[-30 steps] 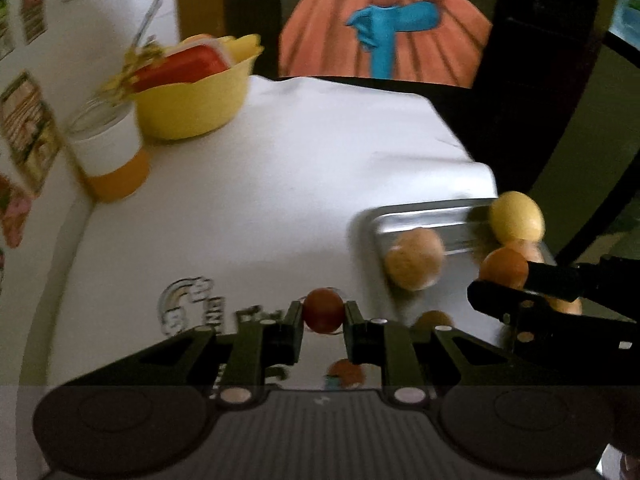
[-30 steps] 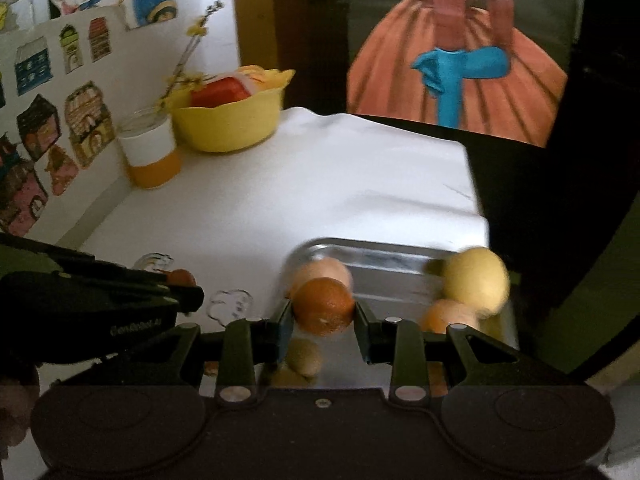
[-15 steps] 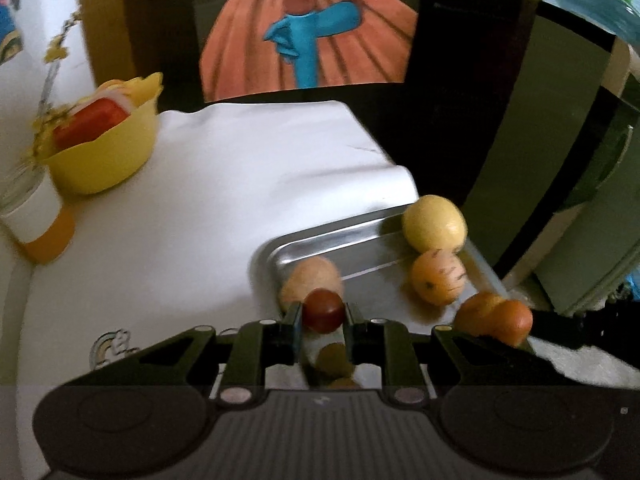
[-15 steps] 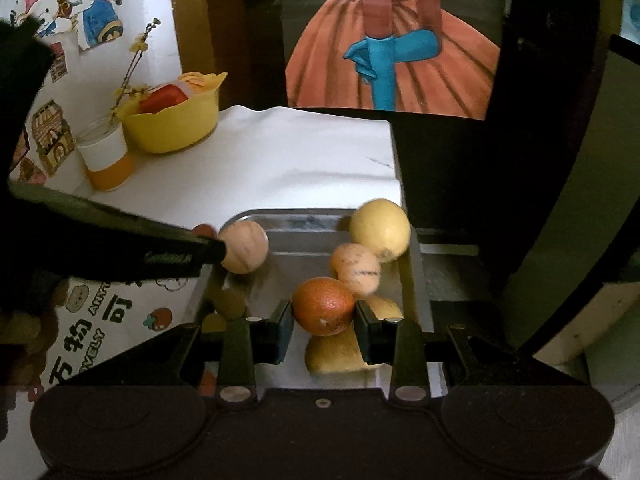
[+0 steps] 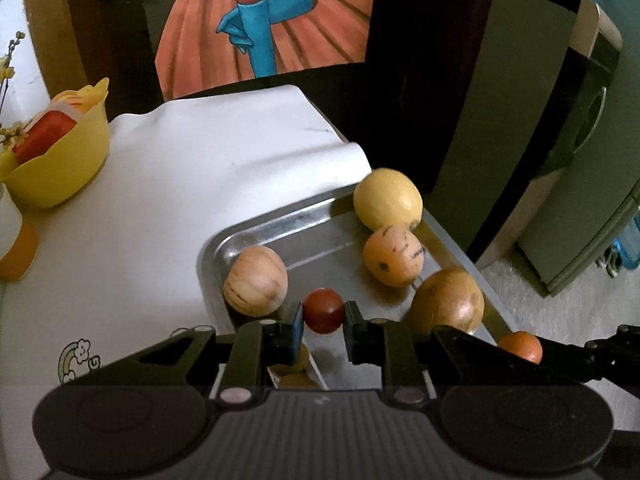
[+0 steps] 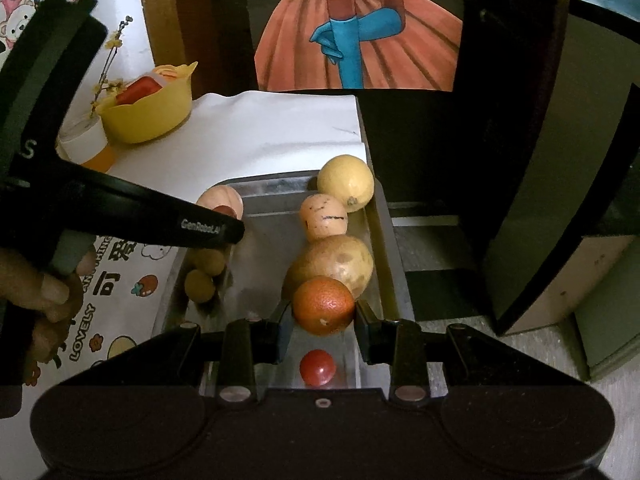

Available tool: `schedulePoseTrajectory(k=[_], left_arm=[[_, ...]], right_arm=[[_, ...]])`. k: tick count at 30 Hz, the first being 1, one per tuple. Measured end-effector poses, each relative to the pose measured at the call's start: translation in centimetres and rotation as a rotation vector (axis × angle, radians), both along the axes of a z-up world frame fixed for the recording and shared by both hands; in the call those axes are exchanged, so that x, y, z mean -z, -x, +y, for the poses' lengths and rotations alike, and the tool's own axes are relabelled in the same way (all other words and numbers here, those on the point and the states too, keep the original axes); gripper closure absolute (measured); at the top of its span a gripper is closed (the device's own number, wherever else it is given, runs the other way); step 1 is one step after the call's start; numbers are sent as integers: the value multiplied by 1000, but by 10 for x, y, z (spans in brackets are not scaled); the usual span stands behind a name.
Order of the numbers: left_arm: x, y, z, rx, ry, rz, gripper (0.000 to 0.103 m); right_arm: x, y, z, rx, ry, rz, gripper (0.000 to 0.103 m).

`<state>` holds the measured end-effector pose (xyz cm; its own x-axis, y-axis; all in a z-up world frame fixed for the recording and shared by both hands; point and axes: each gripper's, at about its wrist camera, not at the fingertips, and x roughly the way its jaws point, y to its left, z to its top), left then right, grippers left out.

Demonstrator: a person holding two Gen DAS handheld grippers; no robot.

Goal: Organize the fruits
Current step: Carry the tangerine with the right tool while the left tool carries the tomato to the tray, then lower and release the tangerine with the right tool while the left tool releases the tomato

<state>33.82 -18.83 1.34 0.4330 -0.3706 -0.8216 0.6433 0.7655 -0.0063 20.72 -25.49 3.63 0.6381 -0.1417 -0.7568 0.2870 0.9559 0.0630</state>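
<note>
- At the table's left edge, a yellow bowl (image 5: 60,160) sits beside a cup (image 5: 14,240).
- Over the metal tray (image 5: 256,232), the left gripper (image 5: 323,322) is clamped on a small red fruit (image 5: 324,310), just beside a peach (image 5: 256,280).
- Further right in the tray lie a lemon (image 5: 388,198), a marked fruit (image 5: 394,256) and a potato (image 5: 448,300).
- The right gripper (image 6: 324,320) pinches an orange (image 6: 323,305) above the tray, over a tomato (image 6: 317,367).
</note>
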Motion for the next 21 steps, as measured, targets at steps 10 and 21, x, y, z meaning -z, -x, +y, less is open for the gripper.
schedulePoseTrajectory(k=[10,21], left_arm=[[8,7,-4,14,-40,16,80],[15,3,-7,41,-44,38,80]], right_arm=[[10,5,7,24,-5,23,68],[26,0,16,18,-7,61,68]])
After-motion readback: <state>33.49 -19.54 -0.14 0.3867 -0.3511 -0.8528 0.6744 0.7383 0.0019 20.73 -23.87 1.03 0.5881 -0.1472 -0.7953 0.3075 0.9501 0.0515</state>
